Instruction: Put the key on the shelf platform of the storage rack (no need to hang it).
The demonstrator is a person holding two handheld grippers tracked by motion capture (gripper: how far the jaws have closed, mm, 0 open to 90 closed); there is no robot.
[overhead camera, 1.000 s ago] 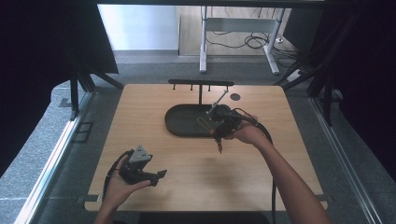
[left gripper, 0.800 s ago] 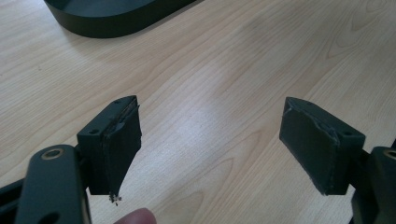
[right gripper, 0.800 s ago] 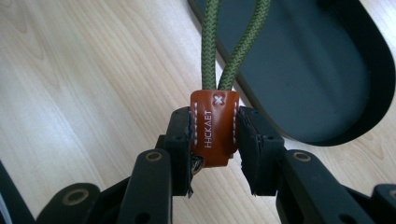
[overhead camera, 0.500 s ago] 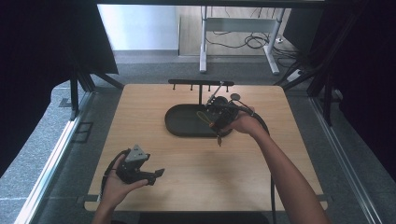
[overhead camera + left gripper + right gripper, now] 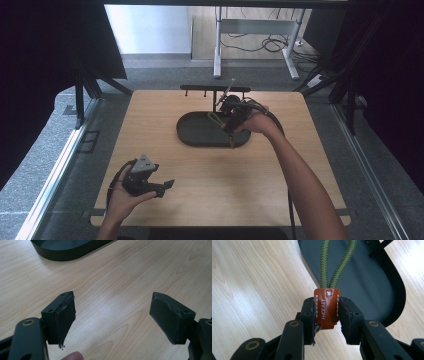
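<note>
Left gripper (image 5: 161, 186) sits low at the near left of the table (image 5: 150, 125), cradled in the person's left hand (image 5: 122, 192). Its jaws stand wide apart with nothing between them; in the left gripper view only bare wood shows in the gap, and the rim of the tray (image 5: 67, 252) lies well ahead. This side looks idle.

Farther out, the right gripper (image 5: 327, 312) is held over the near right edge of the dark oval tray (image 5: 200, 137). Its jaws are closed on a brown leather tab (image 5: 327, 308), stitched in white, pinching it from both sides. A loop of green cord (image 5: 337, 262) runs out of the tab's top and hangs out over the tray floor. In the high view the cord (image 5: 214, 118) shows as a thin olive line above the tray, so the strap appears lifted, not lying down.

Behind the tray, a black hook rack (image 5: 215, 89) stands at the far edge of the table; no item can be made out on it.

Judgement: pick-up is done, grip looks secure. Left to do, most likely: carry the loop to the rack and slip it over a hook, then release.
</note>
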